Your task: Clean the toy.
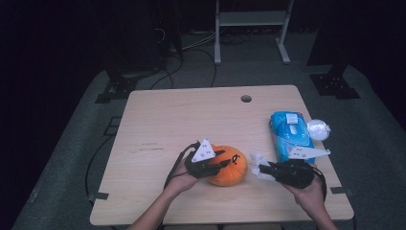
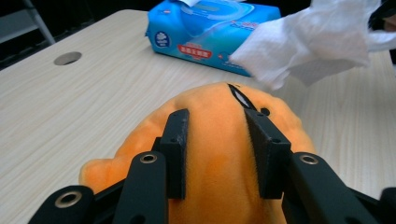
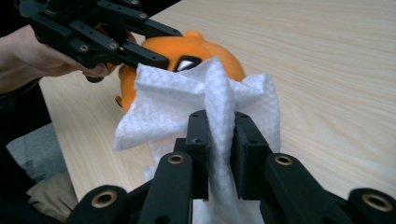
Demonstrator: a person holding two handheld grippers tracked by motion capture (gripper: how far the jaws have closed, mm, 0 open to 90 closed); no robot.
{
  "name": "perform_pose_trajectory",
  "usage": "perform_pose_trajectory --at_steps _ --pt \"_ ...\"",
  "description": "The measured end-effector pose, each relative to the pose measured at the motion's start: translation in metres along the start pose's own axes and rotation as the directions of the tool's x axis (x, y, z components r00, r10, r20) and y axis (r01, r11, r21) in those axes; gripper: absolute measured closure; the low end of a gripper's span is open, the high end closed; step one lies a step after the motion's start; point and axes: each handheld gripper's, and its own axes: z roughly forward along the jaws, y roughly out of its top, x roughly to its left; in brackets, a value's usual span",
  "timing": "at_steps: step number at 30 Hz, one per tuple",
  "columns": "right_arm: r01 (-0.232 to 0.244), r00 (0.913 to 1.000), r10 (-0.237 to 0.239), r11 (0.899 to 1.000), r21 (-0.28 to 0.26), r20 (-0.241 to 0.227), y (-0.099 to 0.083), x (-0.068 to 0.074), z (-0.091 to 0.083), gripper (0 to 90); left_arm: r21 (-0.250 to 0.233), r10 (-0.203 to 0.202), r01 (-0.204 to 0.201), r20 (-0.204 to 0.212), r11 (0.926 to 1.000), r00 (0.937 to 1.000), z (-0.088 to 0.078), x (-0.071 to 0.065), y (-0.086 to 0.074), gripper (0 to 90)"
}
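Orange plush toy [image 1: 229, 166] held near the front edge of the table [image 1: 158, 120], white wipe [image 3: 187, 102] ready beside it.

Our left gripper [image 2: 217, 140] has its jaws pressed into the toy's sides, and our right gripper [image 3: 219, 140] pinches the wipe, which hangs just right of the toy in the high view. We judge that grasping is done and wiping is not yet started. Farther right lies a blue wipes pack [image 1: 289, 134]; its red label has writing too small to read. A white ball [image 1: 318, 129] lies beside it.
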Motion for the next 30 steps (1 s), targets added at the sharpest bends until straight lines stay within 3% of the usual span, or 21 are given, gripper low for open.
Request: perform_pose_trajectory --at_steps 6,8,12,15,21,26,30 --pt "0.008 0.9969 -0.008 1.0 0.006 0.078 -0.003 -0.013 -0.021 77.6 0.009 -0.005 0.006 -0.06 0.9999 0.9982 -0.003 0.012 -0.003 62.5" --pt "0.008 0.9939 -0.01 1.0 0.021 0.11 -0.006 -0.019 -0.026 77.5 0.007 -0.033 0.033 -0.064 0.9994 0.9974 -0.005 0.018 -0.006 62.3" --pt "-0.001 0.9894 -0.006 0.999 0.047 0.145 -0.013 -0.029 -0.033 77.5 0.01 -0.042 0.043 -0.07 0.999 0.9967 -0.006 0.021 -0.01 61.5" --pt "-0.007 0.9825 -0.014 0.994 0.113 0.186 -0.027 -0.039 -0.035 77.5 0.011 -0.043 0.044 -0.062 0.999 0.9972 -0.005 0.018 -0.01 59.2" --pt "-0.051 0.9805 0.016 0.983 0.176 0.196 -0.046 -0.054 -0.038 73.7 0.026 -0.045 0.046 -0.031 0.9986 0.9985 -0.007 0.018 -0.008 52.5" --pt "-0.057 0.983 0.025 0.983 0.175 0.182 -0.05 -0.059 -0.042 66.8 0.021 -0.07 0.07 -0.015 0.9973 0.9975 -0.009 0.02 -0.008 48.1" --pt "-0.058 0.9855 0.031 0.985 0.163 0.167 -0.048 -0.059 -0.045 64.1 0.026 -0.067 0.067 -0.009 0.9974 0.9977 -0.011 0.02 -0.006 46.8"
